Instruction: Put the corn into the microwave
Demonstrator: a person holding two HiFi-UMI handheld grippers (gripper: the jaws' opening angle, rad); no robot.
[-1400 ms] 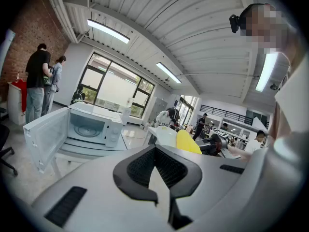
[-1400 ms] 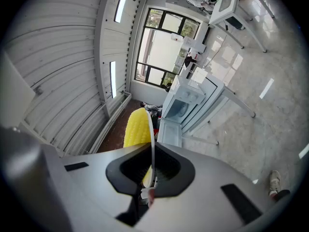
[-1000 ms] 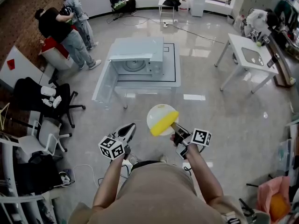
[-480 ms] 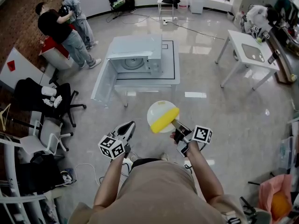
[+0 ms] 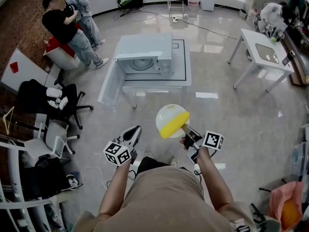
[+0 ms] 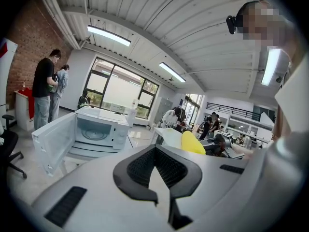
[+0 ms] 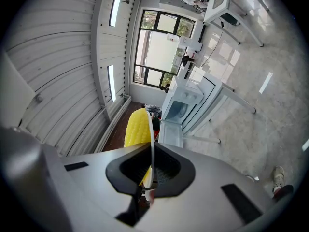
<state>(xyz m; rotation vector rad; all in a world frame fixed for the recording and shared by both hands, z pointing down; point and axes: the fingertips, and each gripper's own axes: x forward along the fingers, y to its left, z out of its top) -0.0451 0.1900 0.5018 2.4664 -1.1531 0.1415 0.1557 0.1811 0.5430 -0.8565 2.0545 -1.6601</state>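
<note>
A yellow corn cob [image 5: 174, 124] lies on a round white plate [image 5: 166, 115]. My right gripper [image 5: 187, 132] is shut on the plate's near rim and holds it level above the floor. In the right gripper view the plate [image 7: 153, 129] shows edge-on between the pads, with the corn [image 7: 136, 127] to its left. The white microwave [image 5: 145, 52] stands on a low table [image 5: 179, 79] ahead, its door [image 5: 107, 85] swung open to the left. My left gripper [image 5: 132, 135] hangs left of the plate, shut and with nothing in it. From the left gripper view the microwave [image 6: 99, 128] is ahead and the corn [image 6: 192, 143] is to the right.
Two people [image 5: 65, 25] stand at the back left by a white counter. Office chairs [image 5: 46, 98] and shelves crowd the left side. A white table [image 5: 263, 52] stands at the right, cables trail on the floor, and a pink bag [image 5: 285, 204] sits at the bottom right.
The head view has drifted slightly, so the microwave sits a bit higher in the picture. Both grippers keep their pose and the plate with the corn stays in the right one.
</note>
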